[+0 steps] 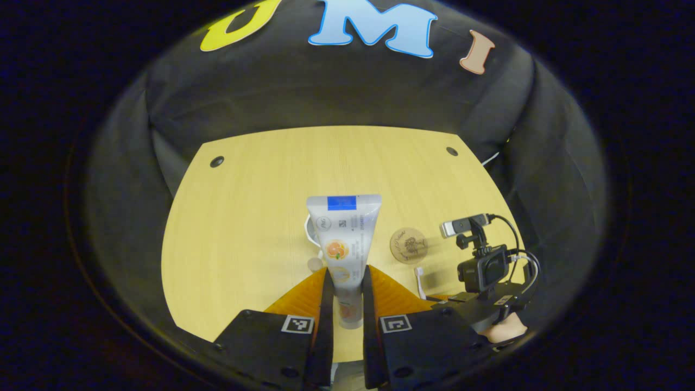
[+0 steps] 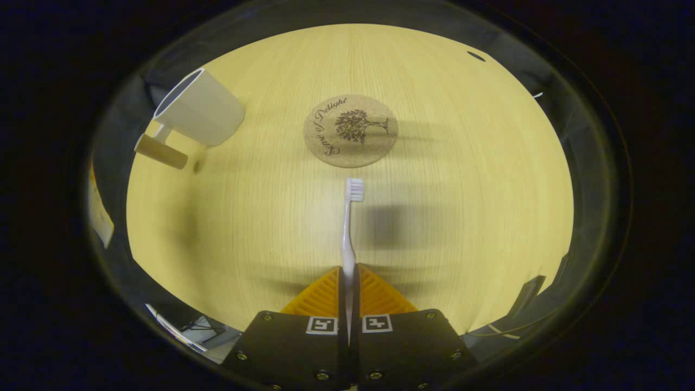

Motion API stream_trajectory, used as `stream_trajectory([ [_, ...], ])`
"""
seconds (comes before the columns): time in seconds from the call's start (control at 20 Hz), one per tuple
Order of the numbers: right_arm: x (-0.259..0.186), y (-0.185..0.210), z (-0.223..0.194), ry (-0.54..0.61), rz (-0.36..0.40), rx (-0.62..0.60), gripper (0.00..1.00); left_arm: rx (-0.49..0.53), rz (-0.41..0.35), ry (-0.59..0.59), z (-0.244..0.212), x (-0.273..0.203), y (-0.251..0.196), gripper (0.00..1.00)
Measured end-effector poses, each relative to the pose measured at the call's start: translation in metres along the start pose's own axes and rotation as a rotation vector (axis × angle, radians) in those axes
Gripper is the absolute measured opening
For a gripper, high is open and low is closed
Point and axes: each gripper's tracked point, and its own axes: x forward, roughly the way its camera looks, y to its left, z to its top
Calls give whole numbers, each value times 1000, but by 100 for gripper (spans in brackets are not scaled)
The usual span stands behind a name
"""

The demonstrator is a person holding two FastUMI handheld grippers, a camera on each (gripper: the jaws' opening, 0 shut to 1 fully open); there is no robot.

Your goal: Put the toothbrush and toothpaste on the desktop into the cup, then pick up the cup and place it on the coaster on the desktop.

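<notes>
My left claw [image 1: 345, 290] is clamped on the toothpaste tube [image 1: 343, 244], both fingers pressing its lower end near the cap, so the tube stands out ahead of the fingers with its flat crimped end farthest from me. Just past the tube, partly hidden behind it, I see the white cup [image 1: 311, 231] on the wooden surface [image 1: 244, 217]. Ahead and to the right of this claw lies the round cork coaster [image 1: 409, 245], and farther right is my other claw with its camera rig [image 1: 483, 266], a hand [image 1: 507, 328] under it. My right claw [image 2: 348, 288] is closed narrowly on the handle of the white toothbrush [image 2: 348, 228], whose bristled head points straight ahead of the fingers toward the coaster [image 2: 350, 130], short of it. The cup [image 2: 198, 114], with its wooden handle, sits far ahead to this claw's left.
</notes>
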Motion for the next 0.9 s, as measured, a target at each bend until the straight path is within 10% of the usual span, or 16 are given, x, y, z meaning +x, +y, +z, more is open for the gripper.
stream_trajectory([
  [0.9,0,0,0,-21,10,13,2,-24,-21,-81,85,90,25,30],
])
